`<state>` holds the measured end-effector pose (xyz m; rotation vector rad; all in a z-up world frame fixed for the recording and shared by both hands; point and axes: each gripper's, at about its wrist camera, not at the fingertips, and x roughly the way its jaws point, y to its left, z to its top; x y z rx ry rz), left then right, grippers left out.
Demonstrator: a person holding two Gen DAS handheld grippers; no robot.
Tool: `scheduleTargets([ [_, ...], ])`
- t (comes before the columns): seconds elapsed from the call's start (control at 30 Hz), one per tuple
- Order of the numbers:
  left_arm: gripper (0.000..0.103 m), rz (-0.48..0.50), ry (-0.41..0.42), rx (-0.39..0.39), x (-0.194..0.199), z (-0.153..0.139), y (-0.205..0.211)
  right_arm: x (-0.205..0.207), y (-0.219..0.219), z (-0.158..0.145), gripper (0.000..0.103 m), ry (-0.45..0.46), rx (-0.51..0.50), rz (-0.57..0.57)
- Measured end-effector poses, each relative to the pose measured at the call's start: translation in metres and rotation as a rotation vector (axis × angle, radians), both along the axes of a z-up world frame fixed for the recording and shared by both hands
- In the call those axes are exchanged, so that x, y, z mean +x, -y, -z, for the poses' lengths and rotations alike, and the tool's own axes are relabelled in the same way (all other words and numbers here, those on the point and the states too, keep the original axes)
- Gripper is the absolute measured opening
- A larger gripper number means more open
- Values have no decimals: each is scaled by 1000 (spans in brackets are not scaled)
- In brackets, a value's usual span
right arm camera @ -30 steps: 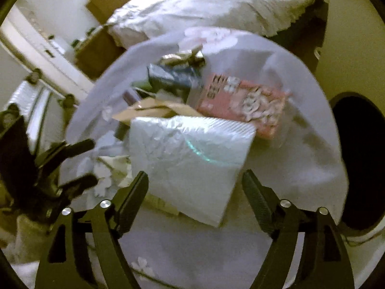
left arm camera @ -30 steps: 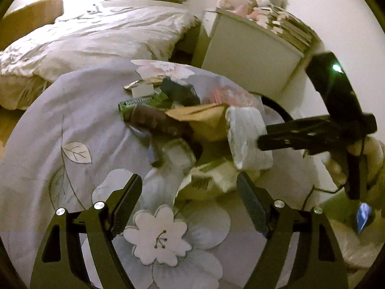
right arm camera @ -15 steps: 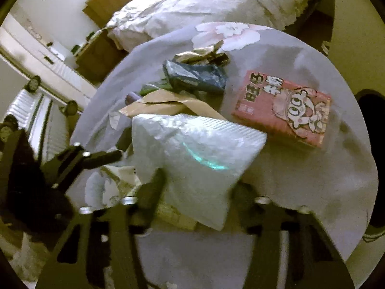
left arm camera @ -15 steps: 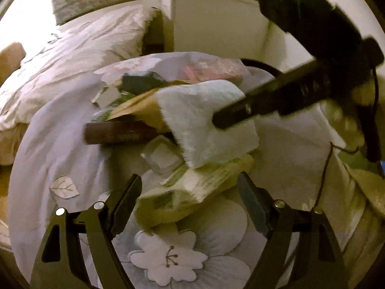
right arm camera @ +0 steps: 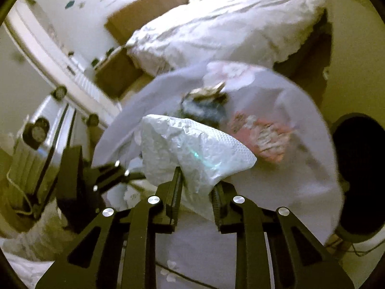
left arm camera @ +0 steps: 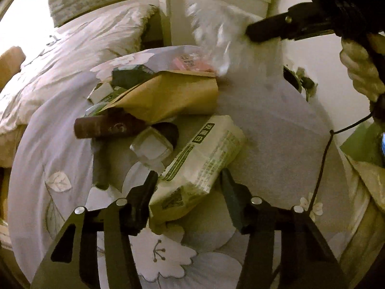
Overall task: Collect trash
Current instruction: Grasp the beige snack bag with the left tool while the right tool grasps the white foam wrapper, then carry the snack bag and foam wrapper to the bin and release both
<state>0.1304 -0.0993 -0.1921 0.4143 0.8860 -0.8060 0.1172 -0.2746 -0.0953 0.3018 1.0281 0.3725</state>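
A pile of trash lies on a round table with a flowered cloth point(left arm camera: 276, 130). My right gripper point(right arm camera: 196, 187) is shut on a crumpled white plastic wrapper point(right arm camera: 192, 149) and holds it above the table; it also shows lifted in the left wrist view point(left arm camera: 216, 36). My left gripper point(left arm camera: 190, 187) is open, its fingers on either side of a pale green printed packet point(left arm camera: 202, 166). Behind lie a clear plastic cup point(left arm camera: 151, 147), a brown tube point(left arm camera: 105, 126), a brown paper bag point(left arm camera: 168, 96) and a pink box point(right arm camera: 262, 137).
A bed with a white duvet point(left arm camera: 72, 48) stands behind the table. A white cabinet point(left arm camera: 216, 7) is at the back right. A dark round bin opening point(right arm camera: 358, 173) sits right of the table. A radiator point(right arm camera: 31, 149) is at the left.
My right gripper closed on the white wrapper and lifted it off the pile. My left gripper moved in around the green packet and narrowed slightly.
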Motion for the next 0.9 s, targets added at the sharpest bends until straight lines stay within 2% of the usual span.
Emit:
scheduleTargets([
  [0.1,47,-44,-1,-59,-3,-11,-7,-2,21,-10,23,26,0,48],
  [0.27,47,-121,-24,-210,-2,-44,-19,-3,58,-26,23,70,12,124],
  [0.4,47,-143,-41,-304,1,-69,-8,-2,92,-39,23,107,27,196],
  [0.63,47,-133,-58,-398,26,-99,57,0,160,-47,23,141,21,342],
  [0.77,47,-118,-100,-438,46,-100,107,2,198,-39,23,139,-13,421],
  [0.9,47,-93,-143,-444,59,-94,158,7,243,-17,23,95,-32,514],
])
